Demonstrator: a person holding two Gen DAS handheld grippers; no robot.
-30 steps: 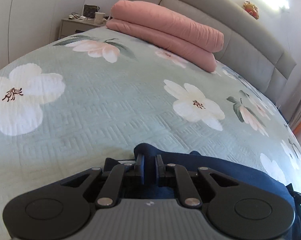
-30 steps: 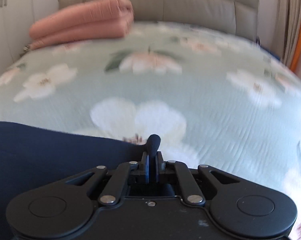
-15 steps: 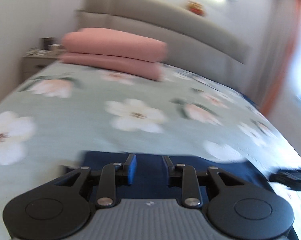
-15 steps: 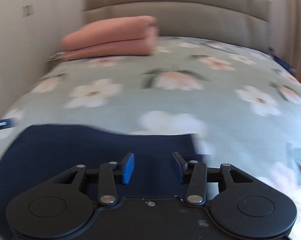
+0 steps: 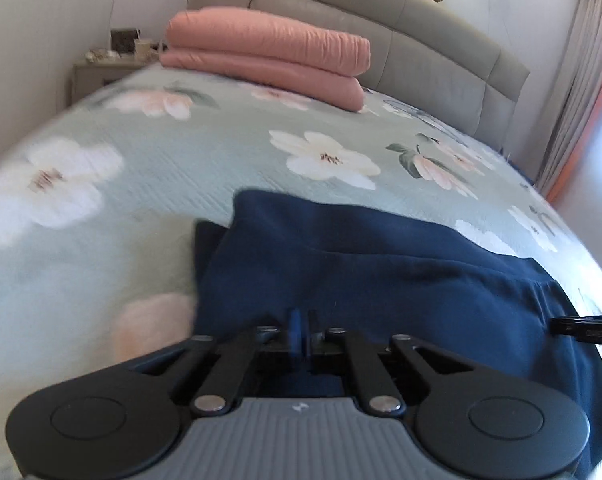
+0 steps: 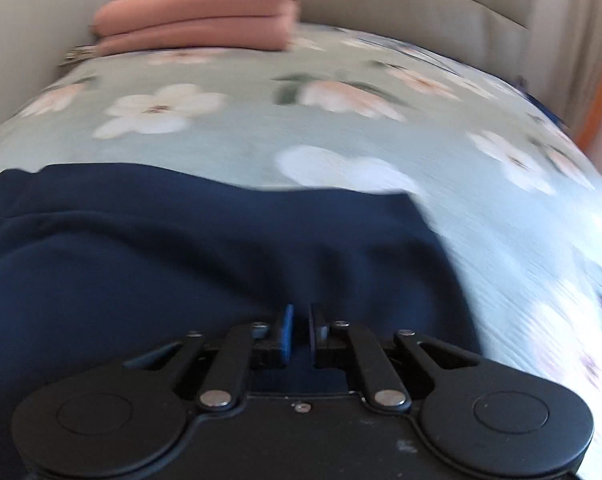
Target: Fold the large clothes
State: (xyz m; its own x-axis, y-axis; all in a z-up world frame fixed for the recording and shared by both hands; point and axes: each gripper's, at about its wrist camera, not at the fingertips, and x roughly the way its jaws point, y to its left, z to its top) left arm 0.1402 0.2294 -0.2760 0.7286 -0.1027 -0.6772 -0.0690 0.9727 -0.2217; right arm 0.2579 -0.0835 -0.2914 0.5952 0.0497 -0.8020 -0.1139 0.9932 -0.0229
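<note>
A dark navy garment lies folded on the green floral bedspread; it also fills the near left of the right wrist view. My left gripper sits over the garment's near edge with its fingers closed together; whether cloth is pinched between them is hidden. My right gripper is over the garment's near right part, fingers nearly together with a narrow gap. The tip of the right gripper shows at the right edge of the left wrist view.
A folded pink duvet lies at the head of the bed against the beige padded headboard. A nightstand with small items stands at the far left. Curtains hang on the right.
Both grippers let go of the cloth half a second ago, drew back toward the garment's near edge, and have closed again. The garment now lies doubled over on the bed.
</note>
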